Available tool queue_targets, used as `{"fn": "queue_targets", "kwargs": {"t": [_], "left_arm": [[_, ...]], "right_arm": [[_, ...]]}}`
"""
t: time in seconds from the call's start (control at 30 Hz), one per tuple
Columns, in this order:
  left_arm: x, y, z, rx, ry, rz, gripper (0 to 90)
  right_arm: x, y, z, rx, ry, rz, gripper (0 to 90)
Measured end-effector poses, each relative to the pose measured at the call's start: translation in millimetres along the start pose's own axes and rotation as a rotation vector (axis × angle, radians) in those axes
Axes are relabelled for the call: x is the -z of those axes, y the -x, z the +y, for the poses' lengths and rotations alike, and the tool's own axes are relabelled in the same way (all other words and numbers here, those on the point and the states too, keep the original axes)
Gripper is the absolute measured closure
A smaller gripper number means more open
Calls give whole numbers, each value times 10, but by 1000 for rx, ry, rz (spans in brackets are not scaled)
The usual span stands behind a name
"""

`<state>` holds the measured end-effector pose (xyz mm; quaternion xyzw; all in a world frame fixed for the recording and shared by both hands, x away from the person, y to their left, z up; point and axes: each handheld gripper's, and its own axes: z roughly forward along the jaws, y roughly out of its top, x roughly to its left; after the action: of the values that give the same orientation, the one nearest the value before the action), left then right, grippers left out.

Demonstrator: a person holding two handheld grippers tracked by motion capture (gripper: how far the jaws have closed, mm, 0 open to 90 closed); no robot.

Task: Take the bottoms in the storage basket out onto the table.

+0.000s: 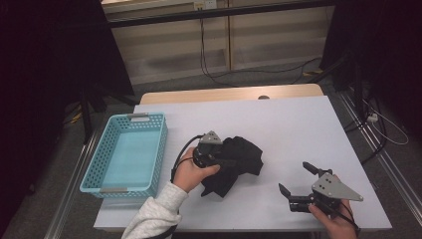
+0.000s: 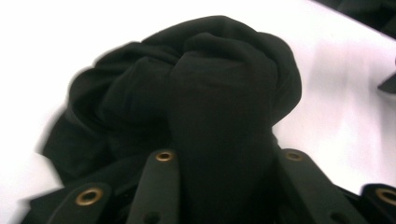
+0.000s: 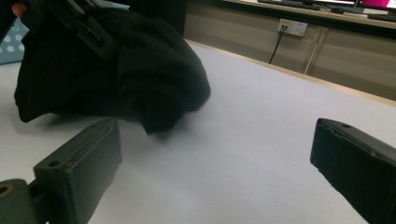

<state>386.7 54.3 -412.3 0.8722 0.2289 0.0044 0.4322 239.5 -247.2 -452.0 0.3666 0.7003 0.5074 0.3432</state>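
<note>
1. Between the jaws of the left gripper [image 1: 219, 160], a thick fold of the black cloth [image 1: 238, 162] stands bunched, as the left gripper view shows: the cloth [image 2: 219, 116] fills the gap from one jaw to the other, and the jaws look clamped on it.
2. The rest of the cloth lies crumpled on the white table [image 1: 298, 129], spreading ahead of that gripper and to both sides of it.
3. The right gripper [image 1: 297, 180] rests low over the table, well apart from the cloth, its jaws spread wide with nothing between them. From its own camera the cloth [image 3: 116, 70] sits ahead and to the left of its jaws.
4. The step in hand appears to be the grasp: the left gripper has a hold of a bunched fold, and the cloth has not yet left the table.
5. The light blue basket [image 1: 107, 169] stands behind the left gripper, on the far side of the hand from the cloth, and holds nothing.
6. If the basket is the goal, the next move calls for a firm hold on the fold, a lift high enough that the hanging parts clear the basket's rim, and a carry back across to it.
7. Count: one cloth, one basket, two grippers, one table.
</note>
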Motion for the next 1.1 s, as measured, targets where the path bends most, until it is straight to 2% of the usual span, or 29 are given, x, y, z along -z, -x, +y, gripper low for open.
{"fn": "queue_targets", "kwargs": {"t": [0.07, 0.2, 0.27, 0.33, 0.4, 0.63, 0.73, 0.83, 1.1], "left_arm": [[-11, 17, -5, -4, 3, 4, 547], [82, 18, 0, 17, 76, 55, 273], [157, 1, -11, 26, 95, 69, 220], [231, -29, -34, 39, 91, 81, 172], [311, -71, -72, 42, 92, 99, 159], [586, -267, -238, 99, 126, 192, 123], [600, -288, -282, 113, 132, 198, 112], [573, -319, -322, 109, 99, 208, 112], [560, -335, -324, 107, 106, 227, 94]], "right_arm": [[-3, -19, 12, 16, -6, 0, 12], [-19, -44, 15, 40, -23, 1, 12], [-27, -37, 10, 30, -22, 5, 12], [-29, -28, 18, 20, -18, -4, 12], [-38, -20, 39, 15, -18, -10, 12], [-97, -44, 80, 20, -31, -1, 12], [-129, -54, 92, 15, -39, -3, 12], [-184, -77, 108, 9, -51, 7, 12], [-231, -125, 128, -2, -74, 38, 12]]}}
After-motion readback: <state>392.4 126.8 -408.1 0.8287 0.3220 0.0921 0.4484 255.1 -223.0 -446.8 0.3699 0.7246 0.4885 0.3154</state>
